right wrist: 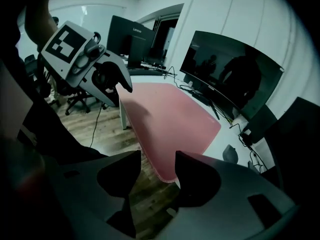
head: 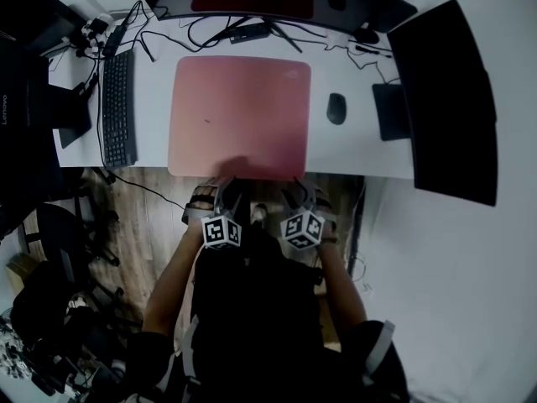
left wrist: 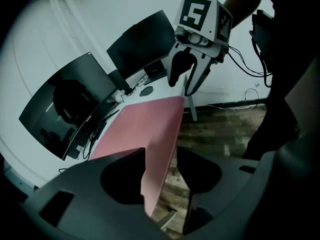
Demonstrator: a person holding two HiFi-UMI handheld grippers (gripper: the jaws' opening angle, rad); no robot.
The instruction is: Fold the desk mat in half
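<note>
A pink desk mat [head: 239,116] lies flat on the white desk [head: 352,154], its near edge hanging slightly past the desk's front. My left gripper [head: 228,185] is at the mat's near left corner and my right gripper [head: 298,187] at its near right corner. In the left gripper view the mat's edge [left wrist: 160,134] runs between the spread jaws of my left gripper [left wrist: 161,154], which is open. In the right gripper view the mat's corner [right wrist: 170,129] sits between the jaws of my right gripper [right wrist: 158,156], also open with gaps beside the mat.
A black keyboard [head: 118,107] lies left of the mat, a mouse [head: 336,107] and a small black pad [head: 390,112] to its right. A large monitor [head: 445,99] fills the right side. Cables run along the desk's back. Office chairs [head: 59,233] stand on the wood floor.
</note>
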